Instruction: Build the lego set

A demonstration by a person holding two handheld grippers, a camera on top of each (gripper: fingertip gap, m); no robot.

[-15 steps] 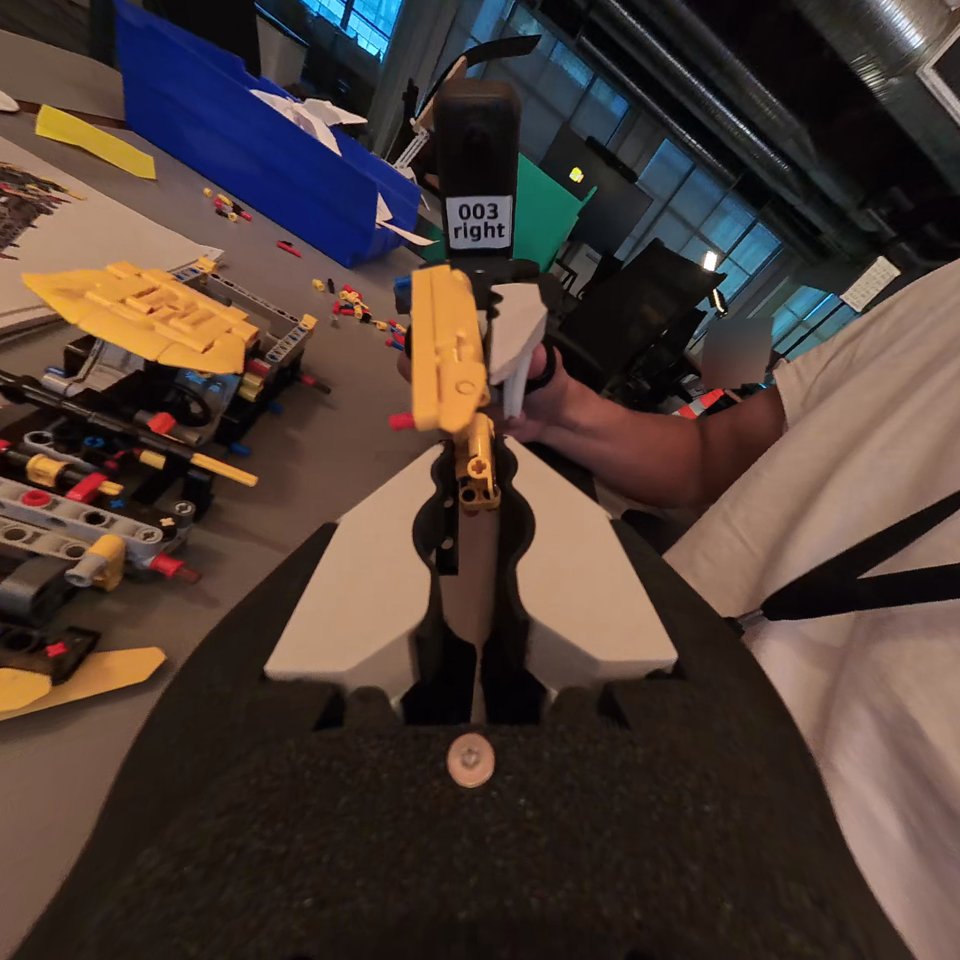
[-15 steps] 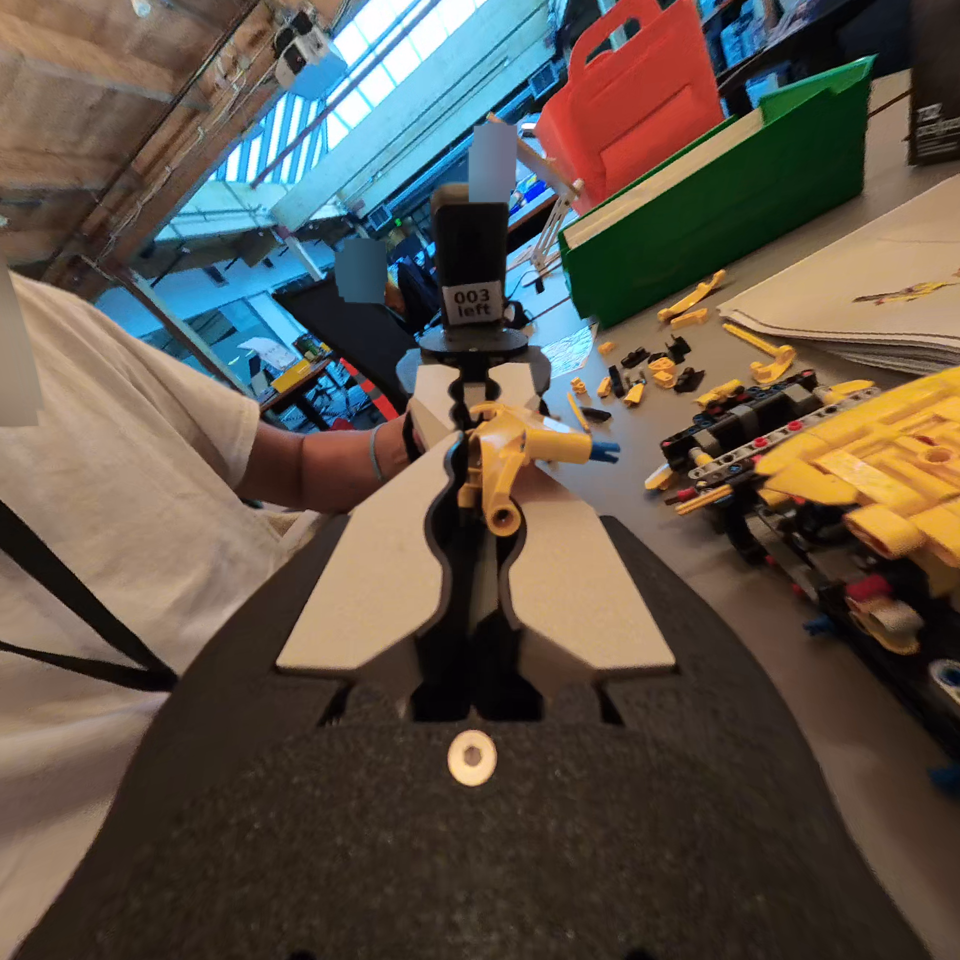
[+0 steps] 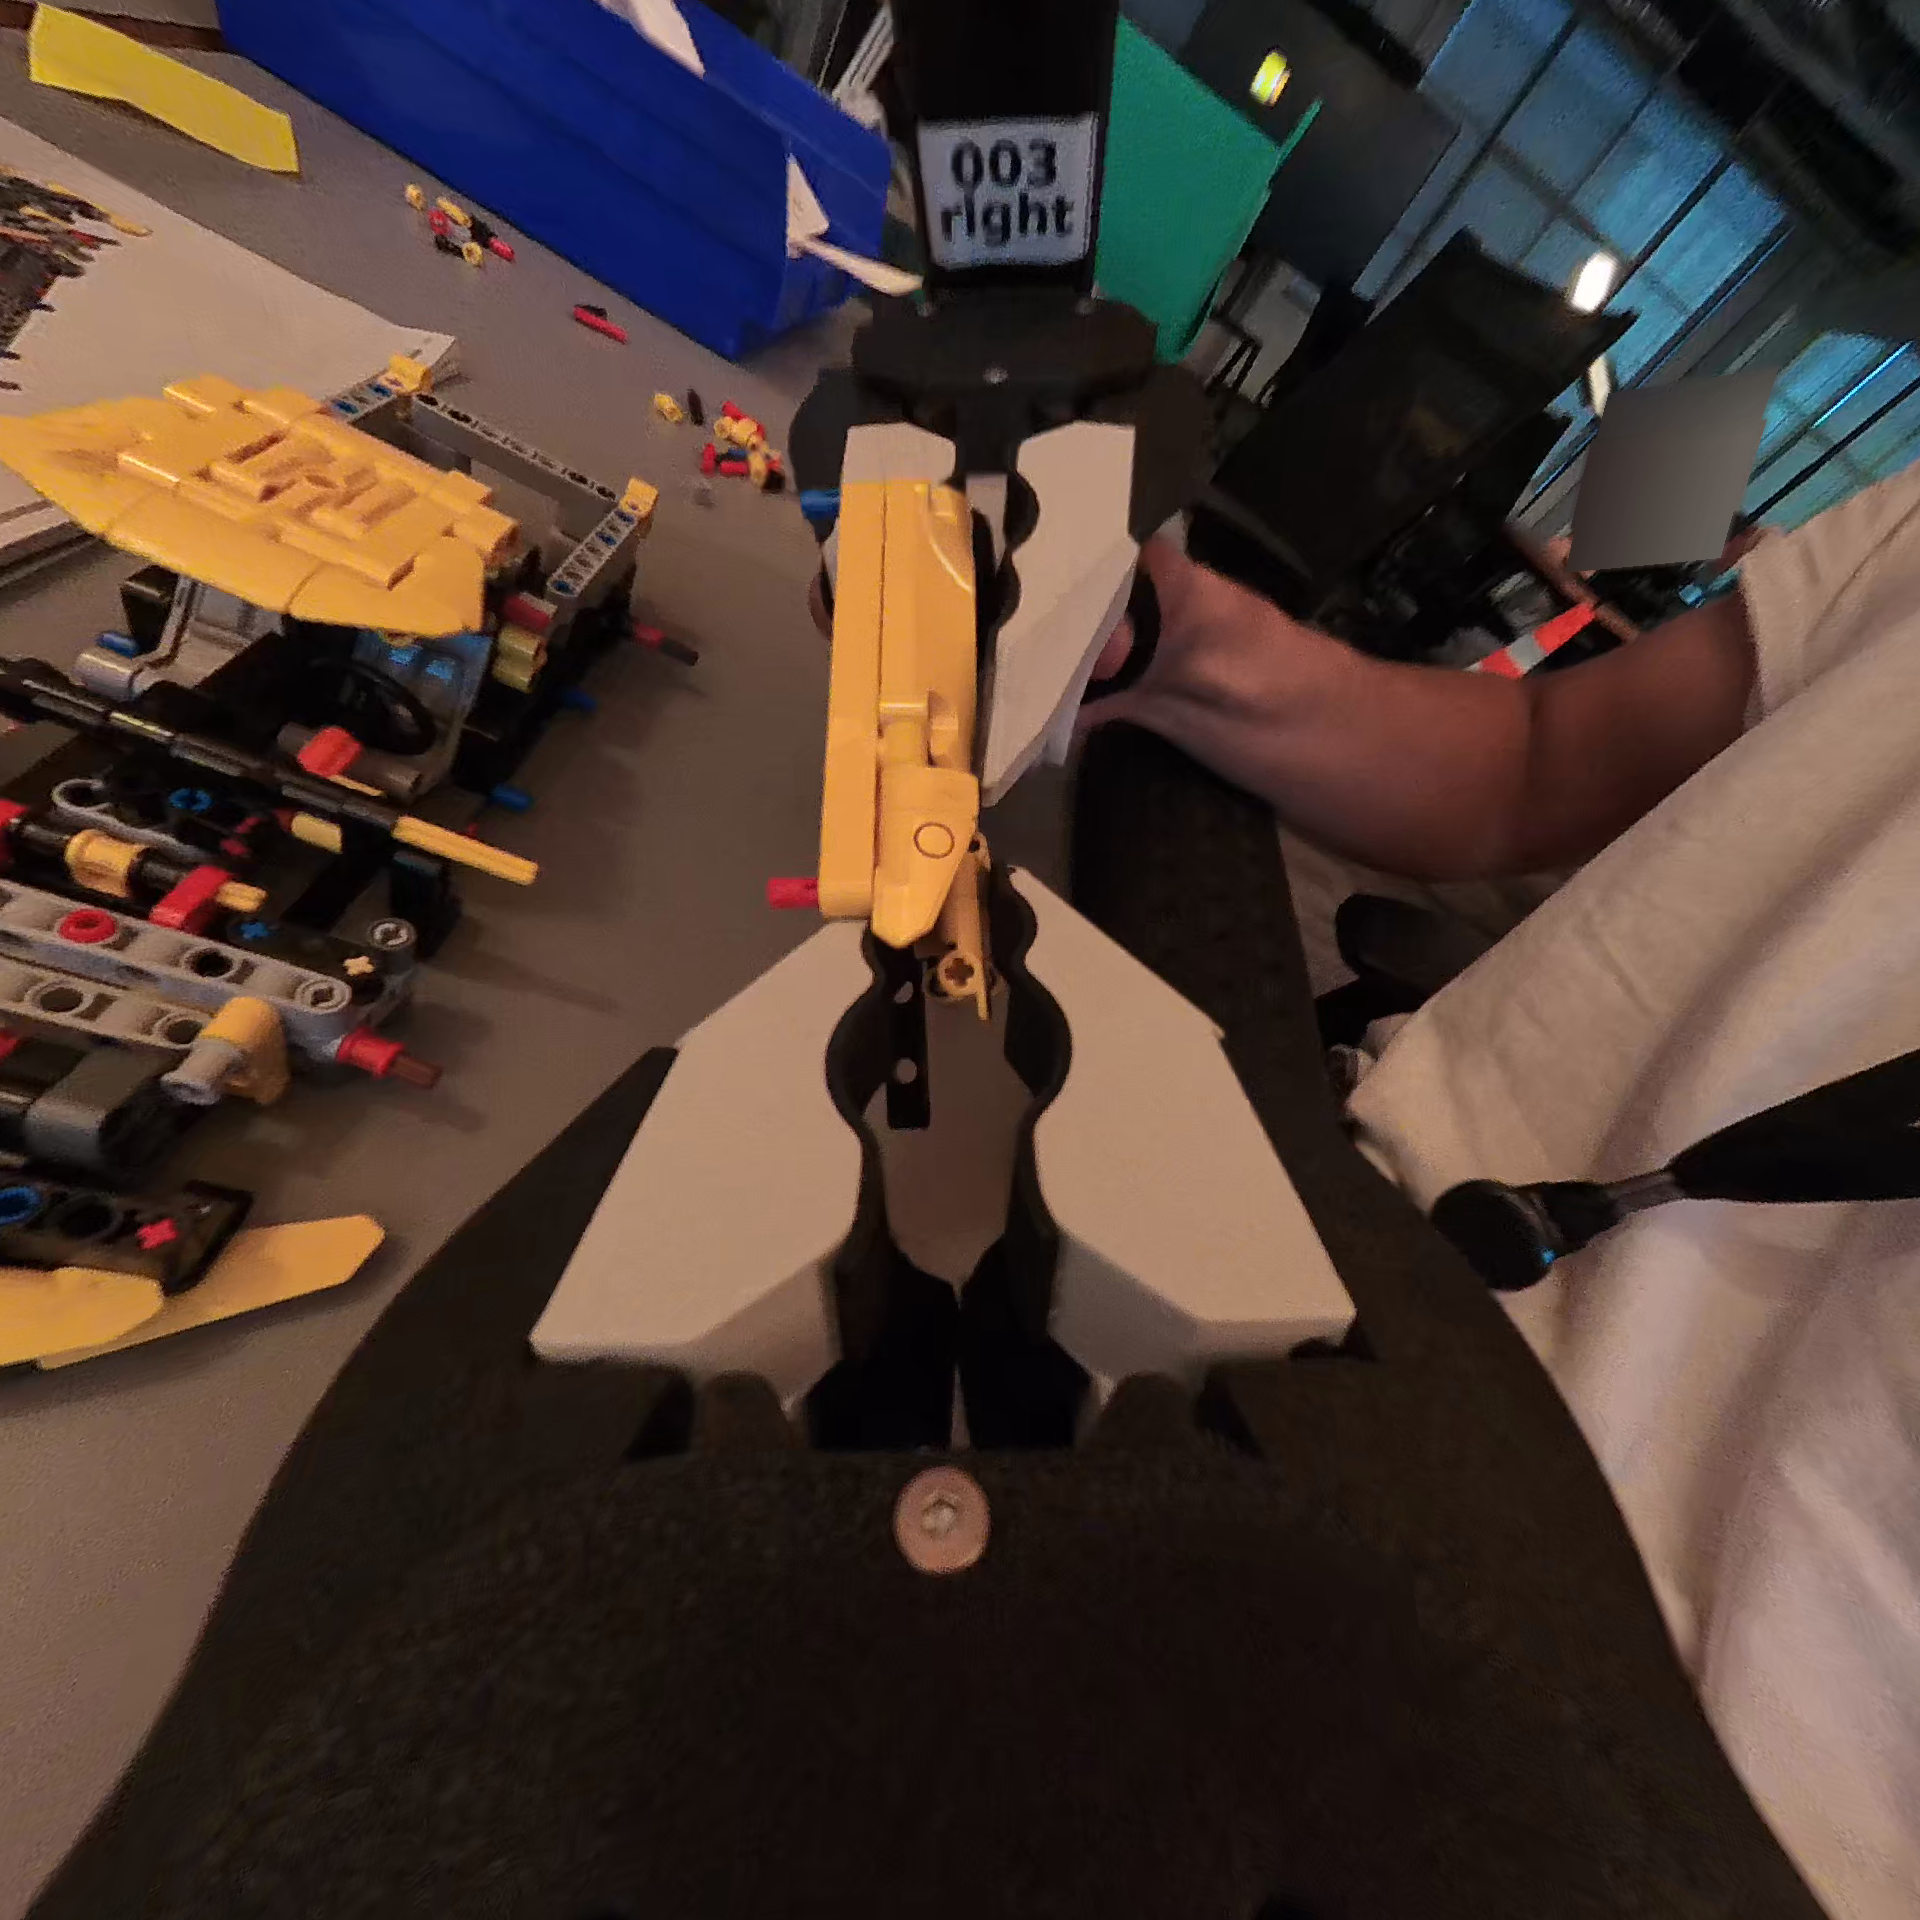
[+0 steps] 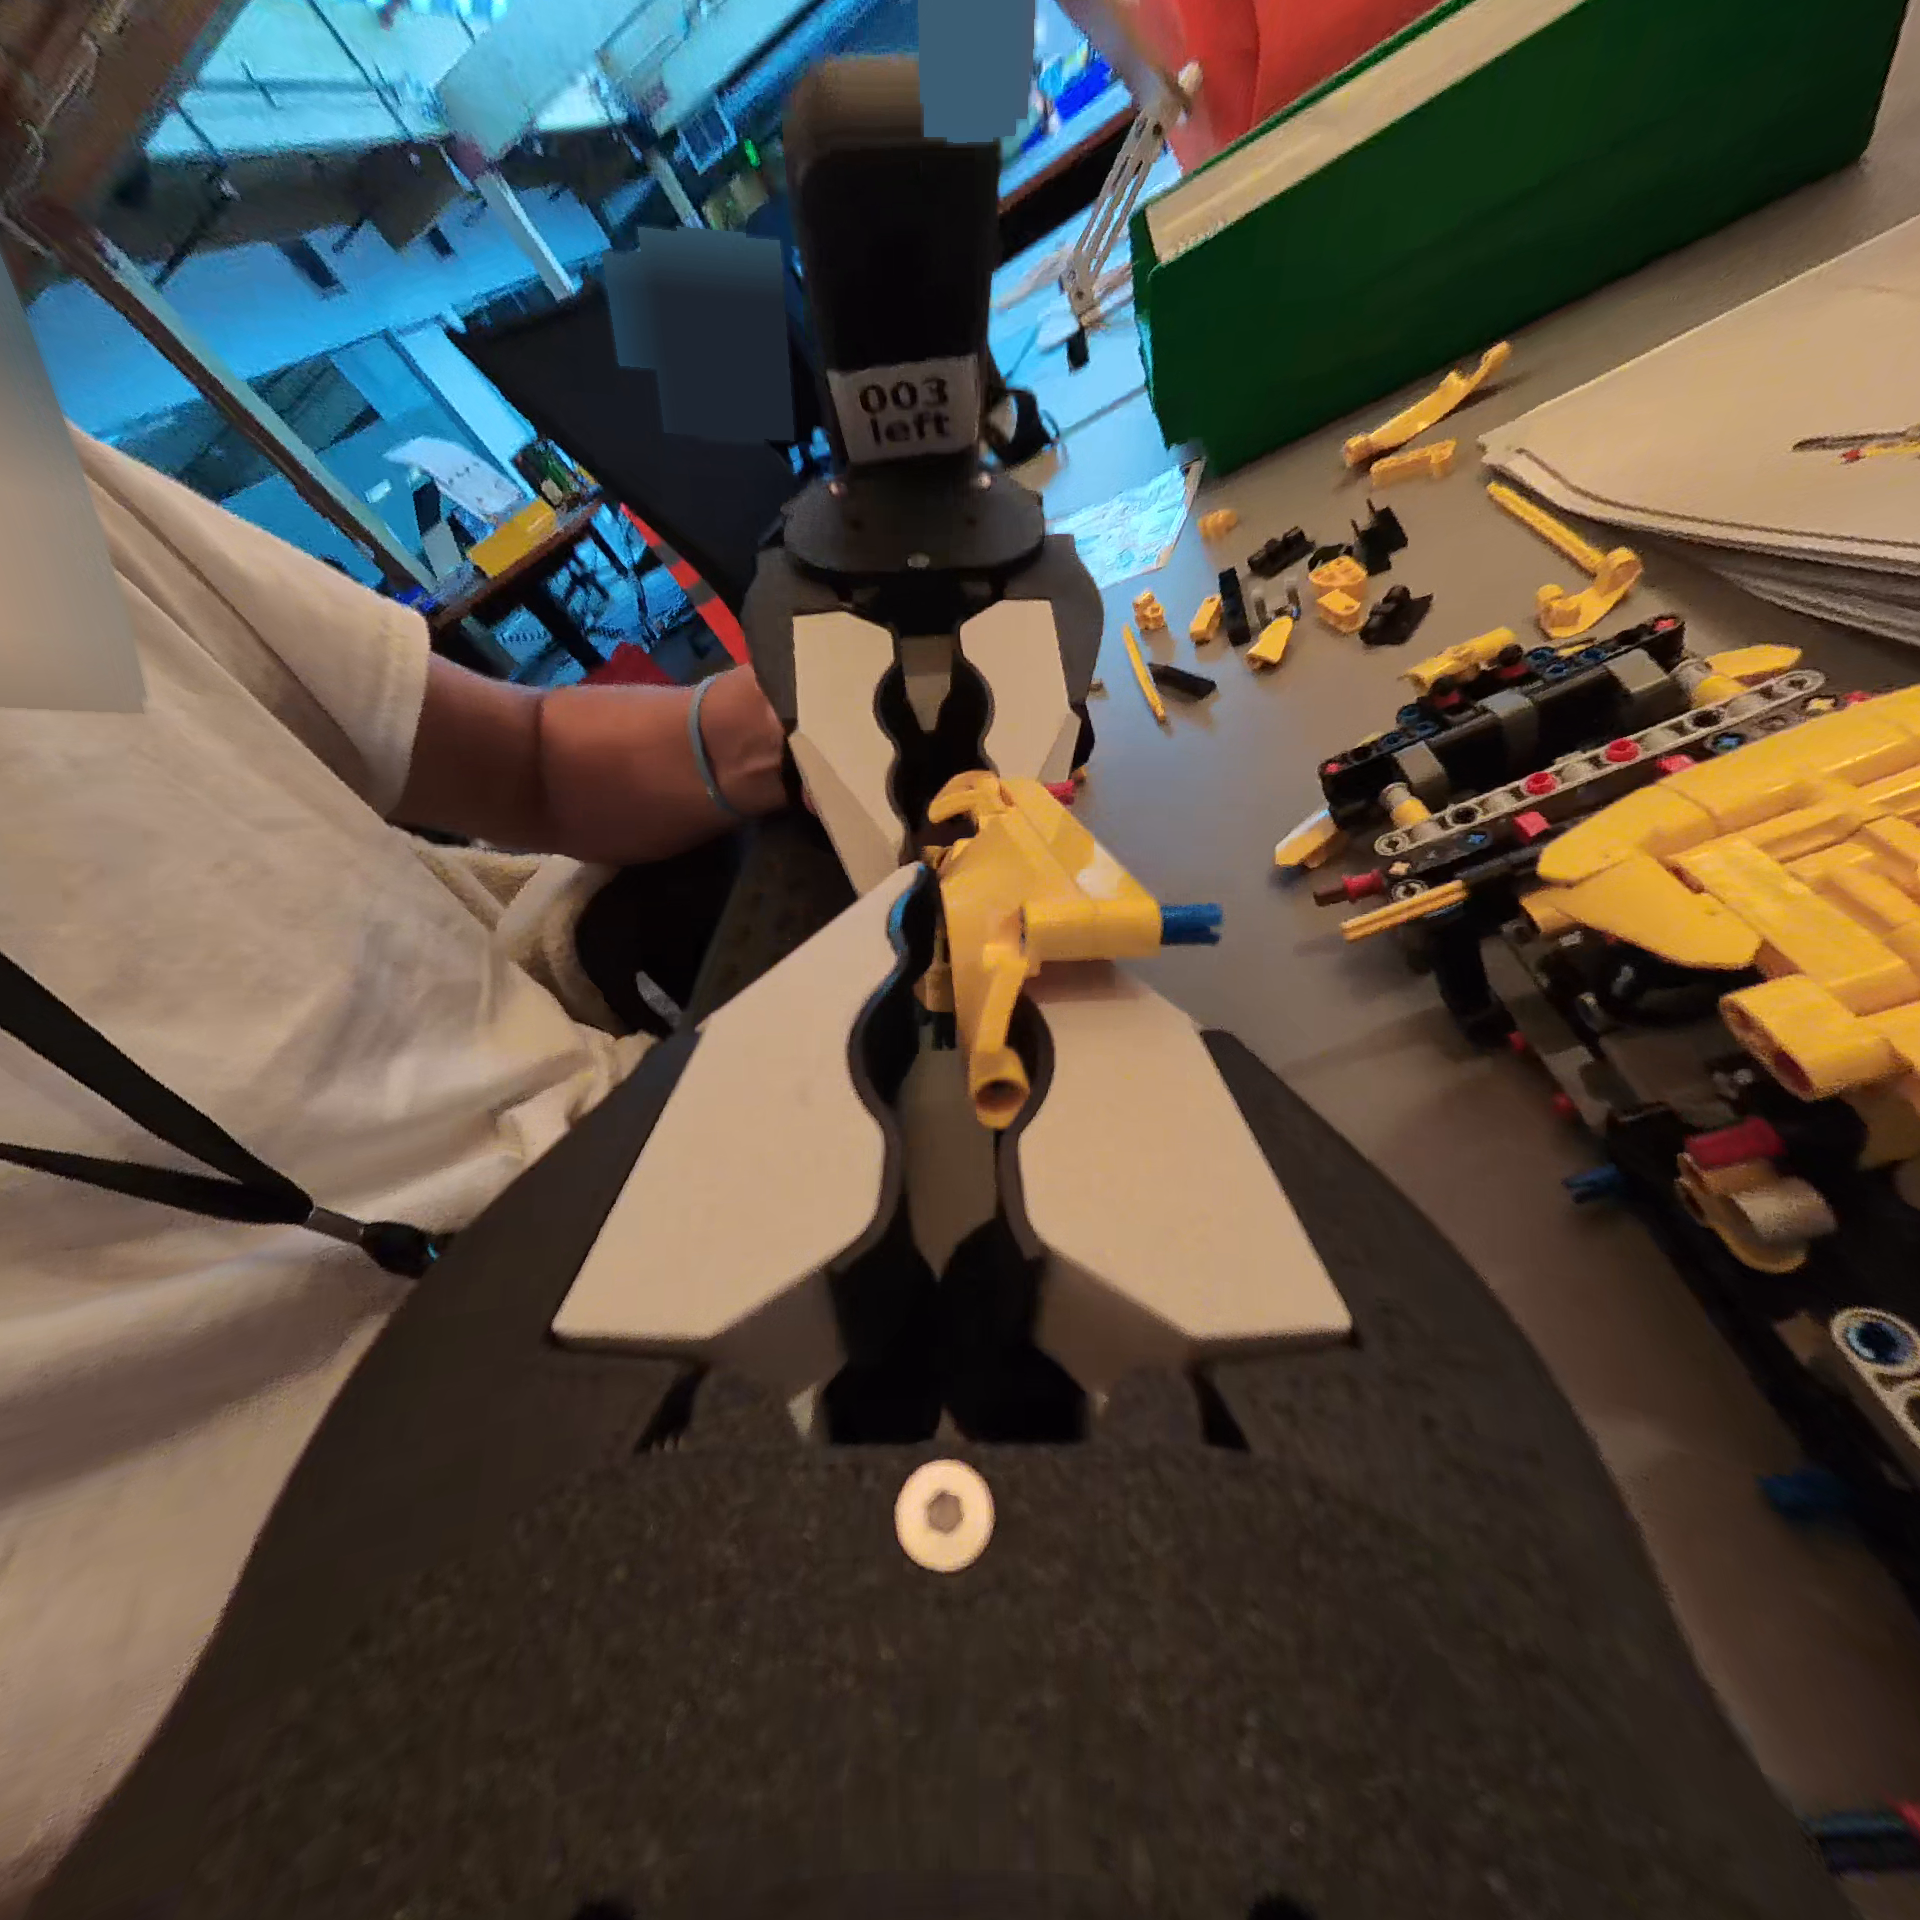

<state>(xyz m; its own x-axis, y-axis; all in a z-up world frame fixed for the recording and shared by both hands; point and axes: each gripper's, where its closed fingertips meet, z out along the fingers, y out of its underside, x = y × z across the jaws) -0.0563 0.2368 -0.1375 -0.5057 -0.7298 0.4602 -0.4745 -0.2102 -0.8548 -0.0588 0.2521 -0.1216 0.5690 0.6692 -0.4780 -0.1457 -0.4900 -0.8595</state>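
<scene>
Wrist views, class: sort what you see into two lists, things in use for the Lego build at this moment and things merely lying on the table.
In use:
left gripper
right gripper
yellow sub-assembly, held between both grippers
part-built yellow model

Lying about:
loose pieces
instruction booklet
blue bin
green bin

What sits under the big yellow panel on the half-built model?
Under the yellow panel show a black and grey frame with red and blue pins. The panel hides whatever lies deeper beneath it.
</scene>
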